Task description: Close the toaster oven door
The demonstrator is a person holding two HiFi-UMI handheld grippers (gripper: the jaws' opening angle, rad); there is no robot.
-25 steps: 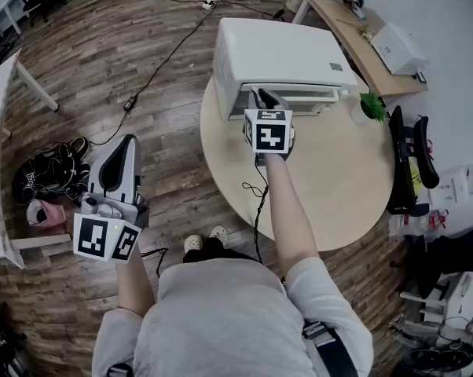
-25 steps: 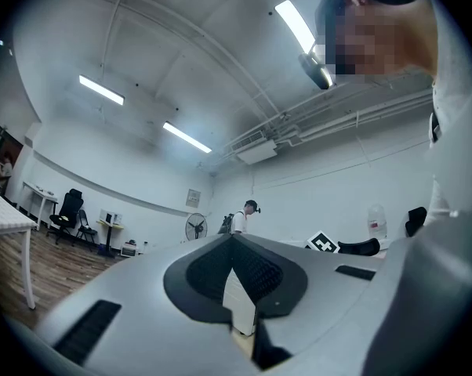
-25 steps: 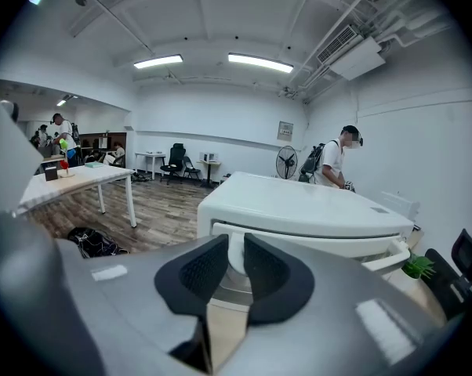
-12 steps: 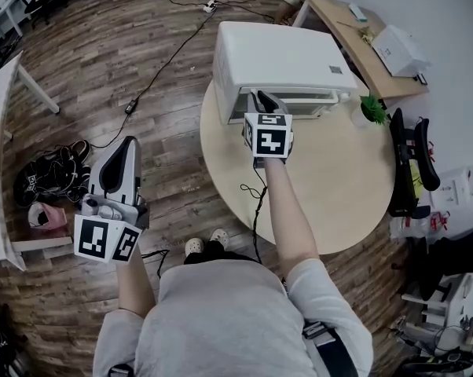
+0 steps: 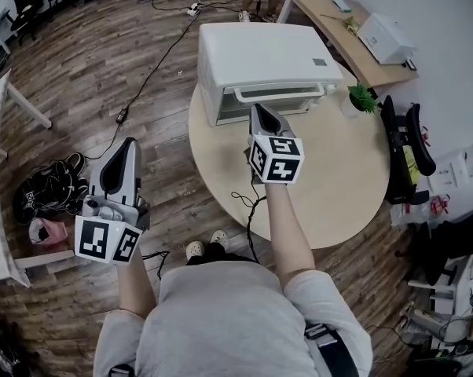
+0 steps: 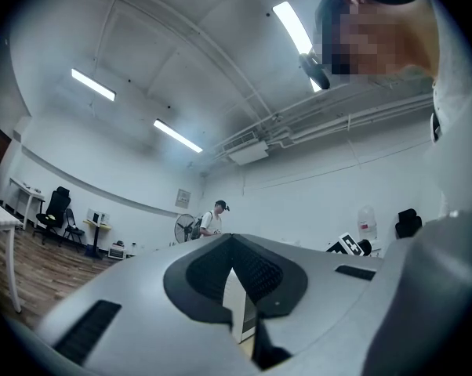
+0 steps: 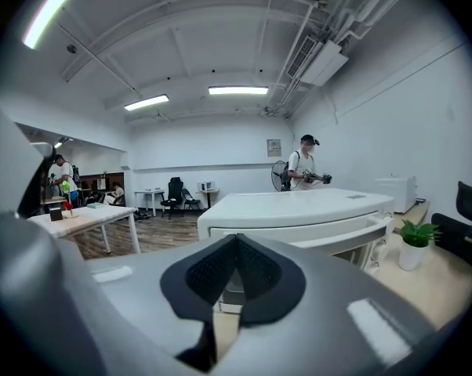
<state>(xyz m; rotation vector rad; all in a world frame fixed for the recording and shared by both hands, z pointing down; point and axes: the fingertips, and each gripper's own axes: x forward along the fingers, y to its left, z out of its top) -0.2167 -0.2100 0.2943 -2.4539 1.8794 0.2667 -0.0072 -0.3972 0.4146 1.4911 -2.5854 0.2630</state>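
The white toaster oven (image 5: 260,53) stands at the far side of the round table (image 5: 339,179). Its door, with a long white handle (image 5: 280,93), is up against the oven front and looks shut or very nearly so. My right gripper (image 5: 258,111) is shut on nothing, pointing at the door from a short way off without touching it. The right gripper view shows the oven (image 7: 299,208) and its handle (image 7: 342,235) just past the shut right gripper (image 7: 236,237). My left gripper (image 5: 129,144) hangs over the wooden floor left of the table, its fingers shut and holding nothing.
A small potted plant (image 5: 361,99) stands on the table right of the oven. A black chair (image 5: 405,151) is beyond the table's right edge. Shoes (image 5: 52,179) and a cable (image 5: 154,69) lie on the floor at left. A person (image 7: 306,163) stands far behind the oven.
My right gripper has drawn back from the oven door toward me. The door has swung up from partly open to against the oven front. The left gripper has stayed put.
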